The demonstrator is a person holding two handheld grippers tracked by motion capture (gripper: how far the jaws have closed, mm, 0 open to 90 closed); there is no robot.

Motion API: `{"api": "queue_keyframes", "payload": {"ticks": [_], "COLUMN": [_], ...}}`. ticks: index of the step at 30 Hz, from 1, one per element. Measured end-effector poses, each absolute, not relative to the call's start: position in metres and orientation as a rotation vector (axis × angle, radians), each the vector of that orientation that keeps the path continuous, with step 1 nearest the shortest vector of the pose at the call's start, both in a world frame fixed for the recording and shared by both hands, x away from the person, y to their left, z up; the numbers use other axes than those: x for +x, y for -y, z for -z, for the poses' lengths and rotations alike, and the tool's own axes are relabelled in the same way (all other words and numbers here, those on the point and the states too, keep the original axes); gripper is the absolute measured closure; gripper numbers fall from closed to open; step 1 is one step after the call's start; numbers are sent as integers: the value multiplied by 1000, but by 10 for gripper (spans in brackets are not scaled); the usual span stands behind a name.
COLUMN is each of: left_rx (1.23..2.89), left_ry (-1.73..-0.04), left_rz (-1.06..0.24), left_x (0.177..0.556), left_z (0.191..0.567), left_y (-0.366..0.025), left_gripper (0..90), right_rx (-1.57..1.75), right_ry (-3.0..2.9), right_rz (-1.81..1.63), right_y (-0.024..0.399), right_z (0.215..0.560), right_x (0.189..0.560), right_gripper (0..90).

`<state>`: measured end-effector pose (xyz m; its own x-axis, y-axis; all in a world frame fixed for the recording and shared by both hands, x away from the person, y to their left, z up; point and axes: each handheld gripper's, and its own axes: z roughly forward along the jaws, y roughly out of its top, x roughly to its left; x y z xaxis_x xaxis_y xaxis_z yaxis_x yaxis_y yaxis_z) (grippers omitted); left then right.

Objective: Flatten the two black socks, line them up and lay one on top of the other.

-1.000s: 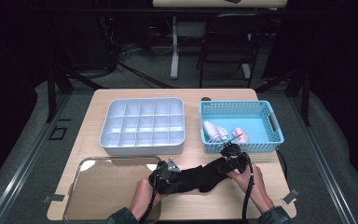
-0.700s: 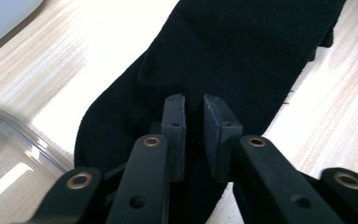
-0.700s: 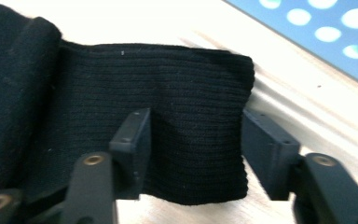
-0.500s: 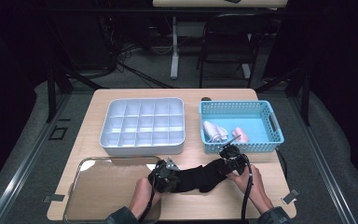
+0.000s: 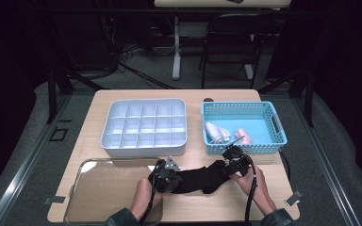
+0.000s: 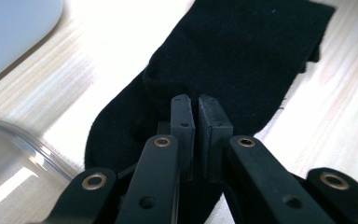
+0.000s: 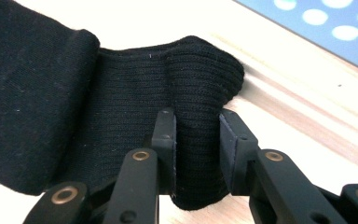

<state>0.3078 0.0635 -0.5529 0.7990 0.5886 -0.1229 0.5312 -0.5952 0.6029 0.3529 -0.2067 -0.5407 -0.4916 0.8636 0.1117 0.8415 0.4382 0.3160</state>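
A black sock [image 5: 201, 176] lies flat on the wooden table [image 5: 226, 207], in front of a blue basket [image 5: 278, 123] and beside a clear tray [image 5: 75, 188]. The left gripper [image 6: 195, 108] has its jaws pinched nearly together on a fold at one end; the right gripper [image 7: 196, 122] has just been closing on the ribbed cuff, bunching cloth between its jaws. The sock looks light, soft and floppy, so it would sag unless held at both ends.
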Motion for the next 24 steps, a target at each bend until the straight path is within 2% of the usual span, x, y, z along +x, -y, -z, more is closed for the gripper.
{"api": "queue_keyframes", "payload": {"ticks": [24], "left_rx": [2338], "left_ry": [-855], "left_rz": [-94], "left_x": [314], "left_z": [550], "left_y": [-76], "left_gripper": [859], "right_rx": [1545], "right_ry": [-2572], "right_rz": [-475], "right_y": [233], "right_z": [536], "right_x": [357], "right_gripper": [684]}}
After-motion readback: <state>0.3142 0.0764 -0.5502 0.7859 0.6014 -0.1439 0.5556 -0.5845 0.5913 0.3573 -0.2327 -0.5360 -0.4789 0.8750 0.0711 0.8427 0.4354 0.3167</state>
